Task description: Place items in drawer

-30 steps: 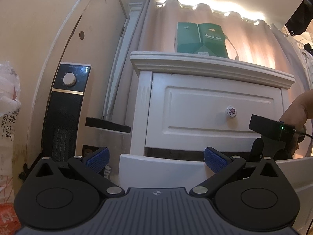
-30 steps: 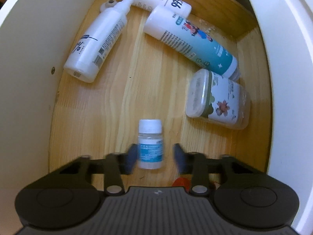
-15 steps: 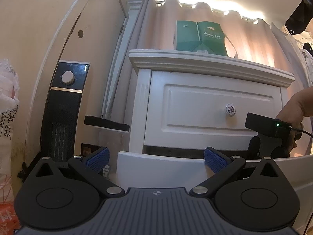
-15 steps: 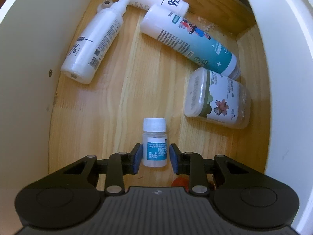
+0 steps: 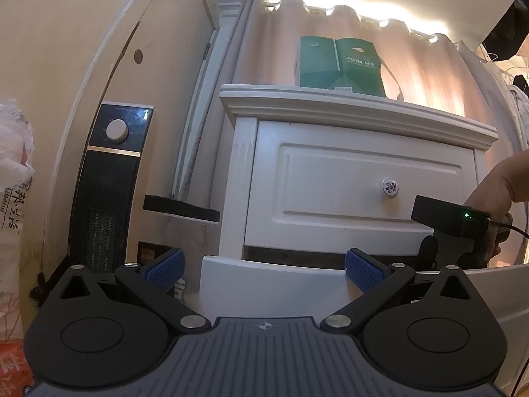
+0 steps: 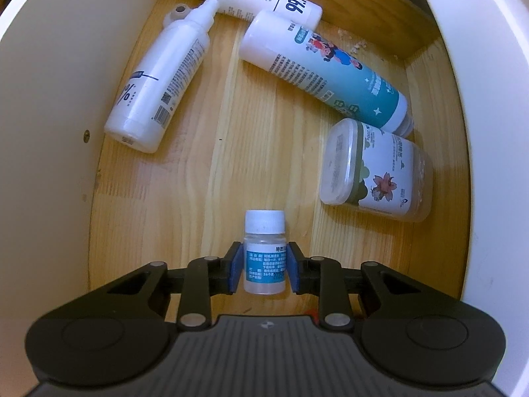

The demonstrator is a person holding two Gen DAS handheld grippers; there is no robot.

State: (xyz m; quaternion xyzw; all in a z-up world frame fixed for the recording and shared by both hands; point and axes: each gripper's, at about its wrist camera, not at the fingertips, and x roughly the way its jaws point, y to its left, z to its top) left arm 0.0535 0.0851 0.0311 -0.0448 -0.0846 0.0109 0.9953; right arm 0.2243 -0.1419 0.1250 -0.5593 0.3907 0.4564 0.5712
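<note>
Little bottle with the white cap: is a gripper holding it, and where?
Yes: the right gripper pinches the little bottle by its labelled sides. The left gripper holds nothing.

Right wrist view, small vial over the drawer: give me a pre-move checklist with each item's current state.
1. Right gripper pads against the small vial on both sides: ok.
2. Vial cap on: ok.
3. Bare drawer floor ahead of the vial: ok.
4. Vial apart from the lidded jar and the white spray bottle: ok.
5. Vial bottom touching wood: cannot tell.
6. Left gripper open, empty, outside the drawer: ok.
</note>
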